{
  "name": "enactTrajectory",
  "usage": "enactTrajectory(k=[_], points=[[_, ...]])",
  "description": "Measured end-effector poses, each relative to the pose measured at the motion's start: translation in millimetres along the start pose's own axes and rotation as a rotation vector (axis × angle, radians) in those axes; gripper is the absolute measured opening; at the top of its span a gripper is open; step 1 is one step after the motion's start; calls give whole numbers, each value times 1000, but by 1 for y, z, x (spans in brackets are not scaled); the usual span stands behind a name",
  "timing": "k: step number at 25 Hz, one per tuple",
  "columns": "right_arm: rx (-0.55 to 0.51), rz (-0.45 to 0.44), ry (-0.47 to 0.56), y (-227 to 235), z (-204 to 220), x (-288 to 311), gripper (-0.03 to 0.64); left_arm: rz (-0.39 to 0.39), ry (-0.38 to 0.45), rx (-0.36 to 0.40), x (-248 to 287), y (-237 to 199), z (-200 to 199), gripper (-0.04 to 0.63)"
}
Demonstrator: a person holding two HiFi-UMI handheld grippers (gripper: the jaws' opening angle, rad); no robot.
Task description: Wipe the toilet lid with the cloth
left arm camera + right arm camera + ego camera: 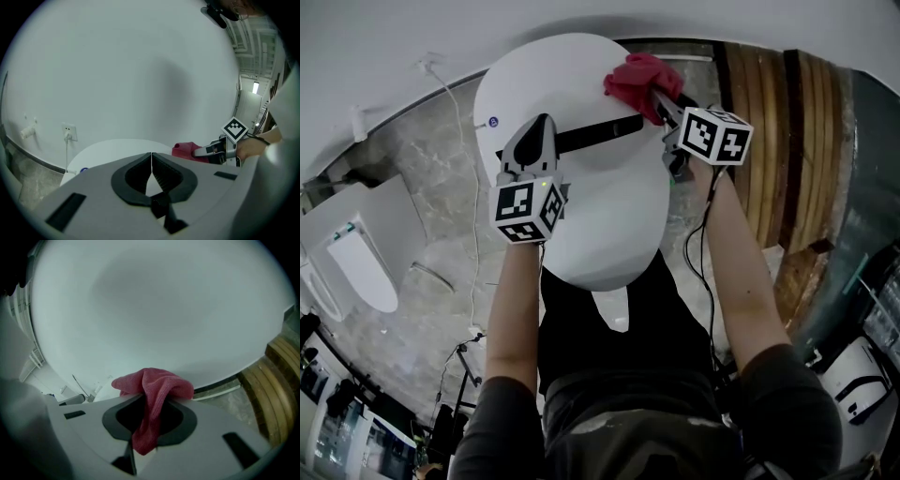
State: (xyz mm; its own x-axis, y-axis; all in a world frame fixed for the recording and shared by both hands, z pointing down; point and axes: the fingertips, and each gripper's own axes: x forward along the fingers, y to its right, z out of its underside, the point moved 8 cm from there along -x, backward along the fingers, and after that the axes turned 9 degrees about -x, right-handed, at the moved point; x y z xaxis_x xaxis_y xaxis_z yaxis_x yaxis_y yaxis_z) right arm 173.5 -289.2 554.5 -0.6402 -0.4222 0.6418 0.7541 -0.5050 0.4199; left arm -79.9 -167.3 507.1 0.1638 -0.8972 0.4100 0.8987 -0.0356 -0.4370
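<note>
Reader: Nearest the camera, what shows?

Describer: Closest is a person's dark shirt [609, 356]. Two bare forearms [511, 309] reach away from the lens, and each hand carries a gripper with a black-and-white marker cube.

Reader: Going from the left, what comes first?

Describer: Grey marbled floor [412, 216], then a wall socket [69, 132] with a cable plugged in, on the pale wall [140, 70] behind the toilet.

Reader: And the left gripper?

Describer: The left gripper [546, 122] sits over the left half of the white toilet lid [600, 216], which is down. Its jaws are pressed together with nothing between them. I cannot tell whether they touch the lid.

Reader: Where is the cloth?

Describer: The cloth [639, 80] is red and bunched, at the lid's far right edge, close to the wall. The right gripper [664, 105] has its jaws clamped on it. A fold spills over the jaw tips and a tail hangs down between them. Whether the cloth presses on the lid is unclear.

Reader: Anything further right?

Describer: Wooden slats [769, 122] run along the floor beside the toilet's right side.
</note>
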Motion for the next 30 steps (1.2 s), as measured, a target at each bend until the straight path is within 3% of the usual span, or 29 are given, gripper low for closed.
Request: enactTrajectory(k=[5,11,18,24,30], points=[[-52,-54,56,-48,-14,-2,66,-29,27,-5,-31,-30,-14,12],[-175,-205,96,-164,-32,24,66,-63,70,-23,-70,-88,-40,12],[-225,-347,22,-272,5,86,66,-55,47,-31,-100,-141,-43,12],[-246,-311,-51,-268,38,109,65,-56,23,-37,-114,-148,-25,12],[-182,-239,-57,-212,45,71,66,-68,-8,-38,-113,-115,-5,12]])
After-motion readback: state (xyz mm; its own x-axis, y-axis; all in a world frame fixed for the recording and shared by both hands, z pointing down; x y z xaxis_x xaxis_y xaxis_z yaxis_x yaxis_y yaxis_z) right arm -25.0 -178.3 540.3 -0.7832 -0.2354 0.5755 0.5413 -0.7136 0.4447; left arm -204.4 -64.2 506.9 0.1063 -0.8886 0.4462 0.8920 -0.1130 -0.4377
